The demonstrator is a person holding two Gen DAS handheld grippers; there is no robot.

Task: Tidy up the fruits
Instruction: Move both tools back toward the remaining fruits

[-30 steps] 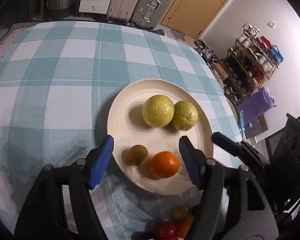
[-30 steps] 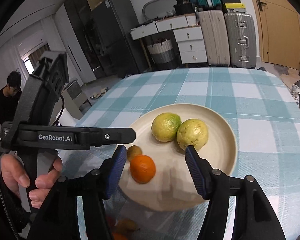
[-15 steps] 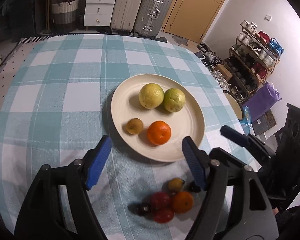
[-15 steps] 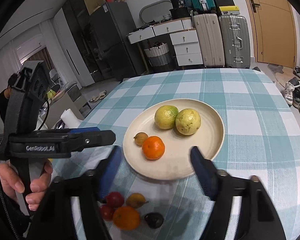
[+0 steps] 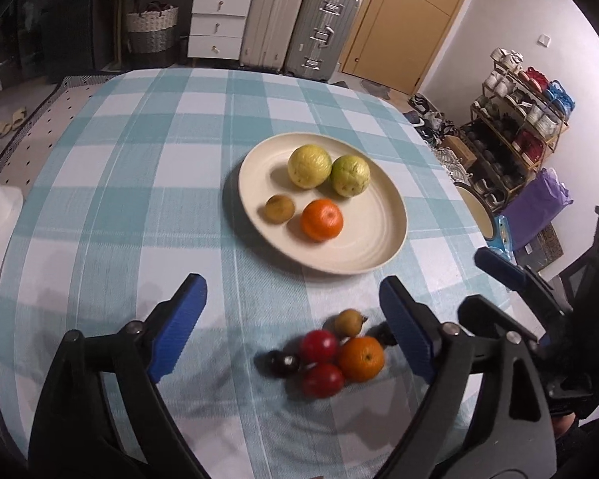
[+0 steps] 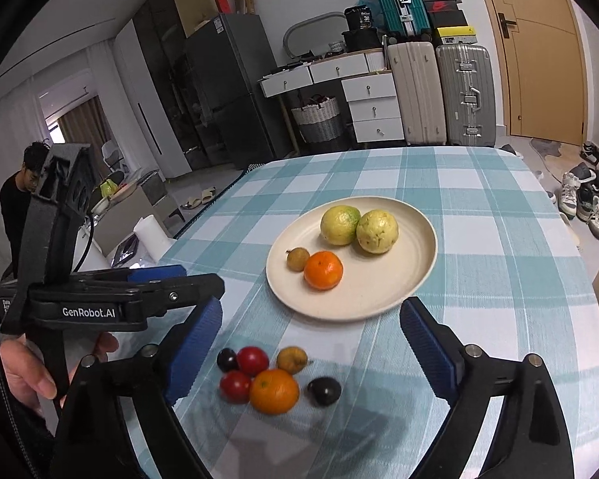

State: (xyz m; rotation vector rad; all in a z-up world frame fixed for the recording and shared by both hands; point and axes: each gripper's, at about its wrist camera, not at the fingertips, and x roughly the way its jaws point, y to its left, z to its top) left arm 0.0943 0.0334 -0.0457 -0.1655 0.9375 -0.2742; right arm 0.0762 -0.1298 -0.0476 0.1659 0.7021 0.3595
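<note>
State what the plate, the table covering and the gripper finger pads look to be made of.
Plate: matte cream, ceramic or melamine; faint concentric rings, no glare.
Table covering: woven cloth; teal-and-white check with visible thread lines.
Finger pads: blue ridged rubber or plastic, on black plastic arms.

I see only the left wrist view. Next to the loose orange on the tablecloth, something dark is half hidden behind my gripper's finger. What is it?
Observer: The right wrist view shows it whole. It is a dark round fruit, lying by itself just to the right of the loose orange, with a thin gap between them.
Operator: Thank you. Of the right gripper I see only one blue finger. Is it open?
Observer: Yes. The right gripper is wide open and holds nothing. Its two blue fingers stand on either side of the pile of loose fruit.
</note>
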